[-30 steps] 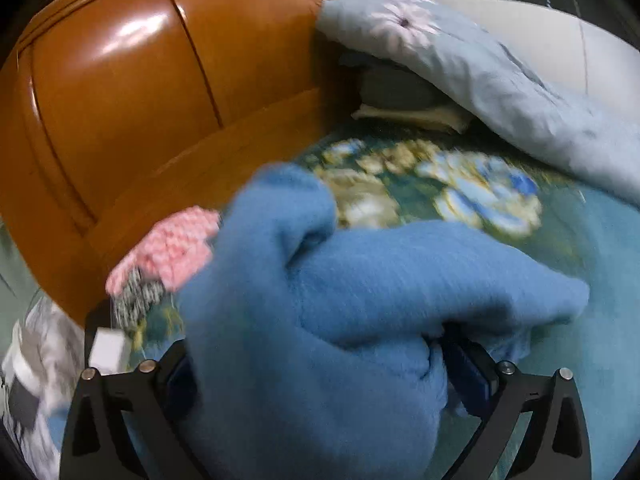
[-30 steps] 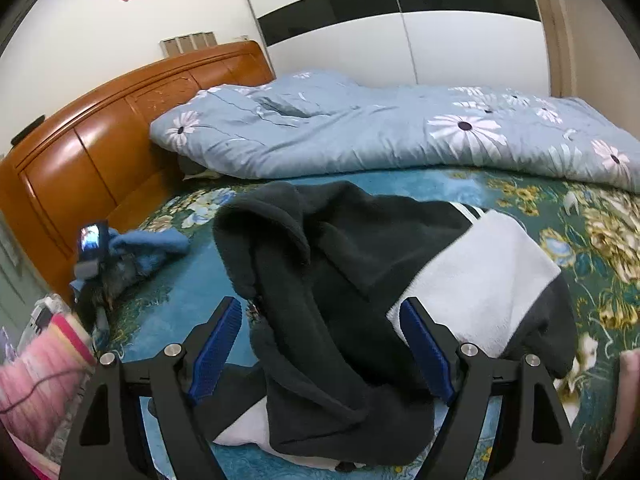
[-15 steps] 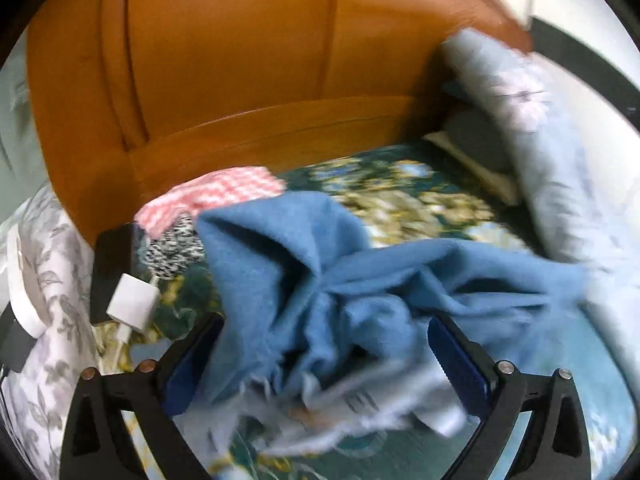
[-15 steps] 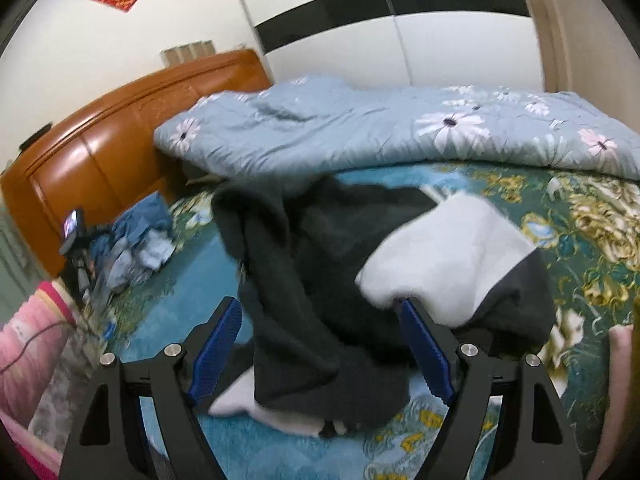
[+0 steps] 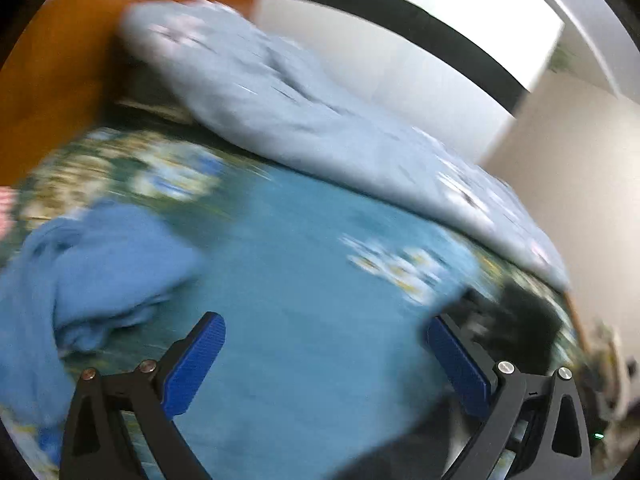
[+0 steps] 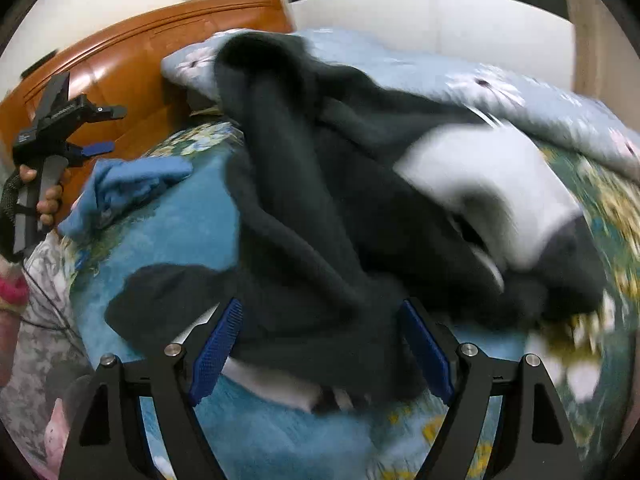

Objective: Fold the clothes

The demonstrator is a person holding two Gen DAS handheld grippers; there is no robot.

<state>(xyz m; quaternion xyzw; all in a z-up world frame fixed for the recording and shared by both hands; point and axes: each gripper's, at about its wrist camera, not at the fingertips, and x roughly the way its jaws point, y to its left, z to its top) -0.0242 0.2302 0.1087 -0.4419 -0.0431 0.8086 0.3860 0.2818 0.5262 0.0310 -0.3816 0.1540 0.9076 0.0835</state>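
A crumpled blue garment [image 5: 80, 264] lies on the teal floral bedspread [image 5: 304, 280] at the left, also in the right wrist view [image 6: 132, 184]. My left gripper [image 5: 324, 344] is open and empty, above the bedspread to the right of the blue garment; it shows held in a hand at the far left of the right wrist view [image 6: 60, 128]. A black and white garment [image 6: 360, 208] is bunched in front of my right gripper [image 6: 320, 340]. Its dark cloth fills the space between the wide-apart jaws. Whether they grip it is unclear. The left wrist view is blurred.
A wooden headboard [image 6: 132, 60] stands at the back left. A light blue flowered quilt [image 5: 312, 108] is heaped along the far side of the bed. Pink and patterned cloth [image 6: 16, 292] lies at the left bed edge. A white and black wardrobe wall [image 6: 420, 8] is behind.
My left gripper has let go of the blue garment, which now lies on the bed, and has swung right. The black and white garment has been lifted and bunched closer to my right gripper.
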